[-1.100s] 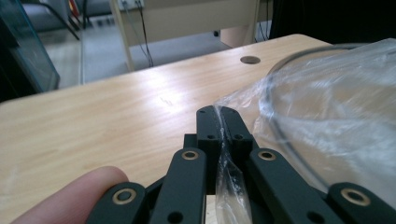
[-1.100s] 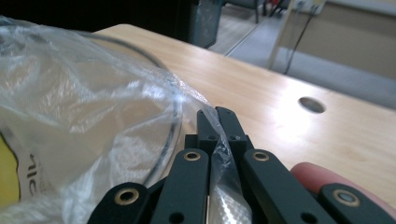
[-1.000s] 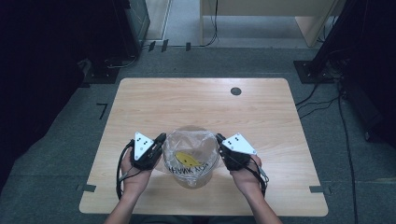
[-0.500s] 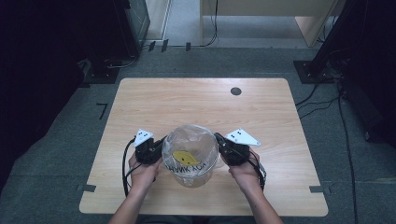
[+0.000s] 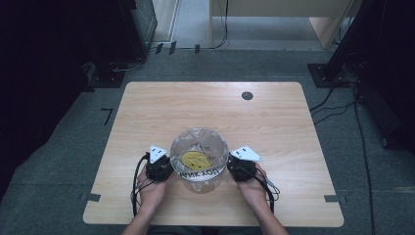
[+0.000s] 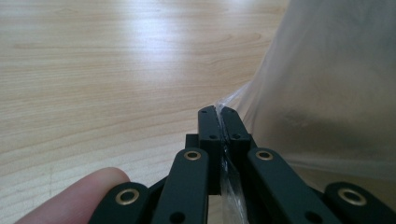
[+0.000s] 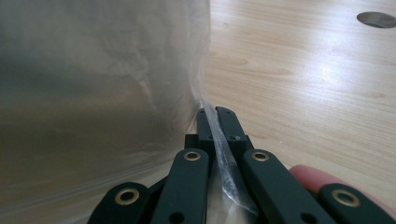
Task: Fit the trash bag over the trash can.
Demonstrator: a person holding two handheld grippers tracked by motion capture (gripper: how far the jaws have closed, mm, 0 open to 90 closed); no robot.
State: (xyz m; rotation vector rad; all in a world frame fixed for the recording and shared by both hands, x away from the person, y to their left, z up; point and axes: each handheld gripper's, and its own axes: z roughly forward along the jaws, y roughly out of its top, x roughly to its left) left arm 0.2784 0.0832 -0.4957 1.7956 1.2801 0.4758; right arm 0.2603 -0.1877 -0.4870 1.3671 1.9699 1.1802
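Note:
A clear plastic bag point(image 5: 199, 159) with grey print stands puffed open on the wooden table point(image 5: 274, 127), with a yellow thing point(image 5: 195, 158) inside it. My left gripper point(image 5: 166, 168) is shut on the bag's left rim. My right gripper point(image 5: 234, 168) is shut on its right rim. In the left gripper view the black jaws point(image 6: 218, 122) pinch a fold of clear film, and the bag point(image 6: 336, 79) bulges to the right. In the right gripper view the jaws point(image 7: 215, 122) clamp the film, and the bag point(image 7: 98, 79) rises at the left.
A round cable hole point(image 5: 247, 95) sits near the table's far right. Dark stands and cables point(image 5: 352, 98) ring the table on the grey floor. A pale wooden cabinet point(image 5: 274, 14) stands beyond the far edge. Bare tabletop lies to the left, right and far side of the bag.
Both hands have sunk toward the table with the bag held between them. The bag's mouth has spread into a wider, rounder opening and its bottom now rests on the table.

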